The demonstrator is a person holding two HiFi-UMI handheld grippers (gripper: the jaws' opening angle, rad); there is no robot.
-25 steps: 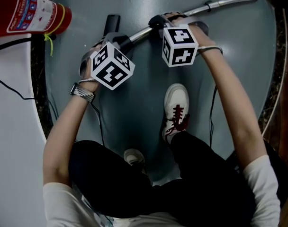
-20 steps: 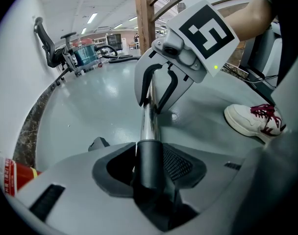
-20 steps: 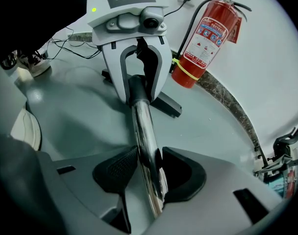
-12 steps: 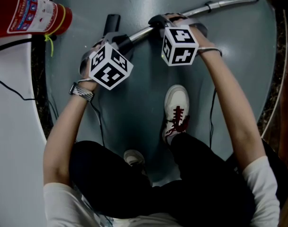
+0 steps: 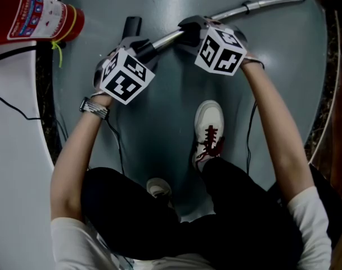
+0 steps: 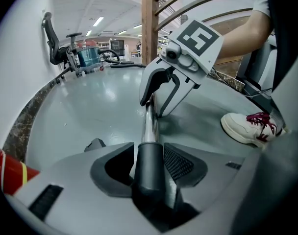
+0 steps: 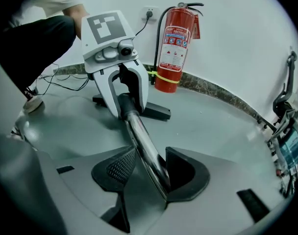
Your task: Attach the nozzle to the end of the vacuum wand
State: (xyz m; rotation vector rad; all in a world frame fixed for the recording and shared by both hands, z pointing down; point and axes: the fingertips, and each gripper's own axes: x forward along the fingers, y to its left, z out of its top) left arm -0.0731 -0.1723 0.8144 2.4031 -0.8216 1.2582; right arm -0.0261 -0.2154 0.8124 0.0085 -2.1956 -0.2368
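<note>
A chrome vacuum wand [image 5: 261, 5] lies low over the grey floor, and its near end sits in the dark collar [image 6: 149, 173] of the black nozzle [image 5: 133, 26]. My left gripper [image 5: 138, 45] straddles that collar. Its jaws [image 6: 149, 155] have just been opening, and a gap shows beside the collar. My right gripper [image 5: 190, 30] stands a little further up the wand [image 7: 141, 136]. Its jaws [image 7: 149, 168] have also just been opening, and the tube lies loose between the pads. Each gripper faces the other along the wand [image 6: 149, 126].
A red fire extinguisher [image 5: 30, 16] stands by the white wall at the left. The person's white shoe [image 5: 209, 131] rests on the floor behind the grippers. Thin cables [image 5: 117, 145] trail along the floor. A dark stone strip [image 7: 222, 94] borders the floor.
The right gripper's marker cube has rolled over to the right, and the left one has tipped slightly. Both hands stay at the same spots on the wand.
</note>
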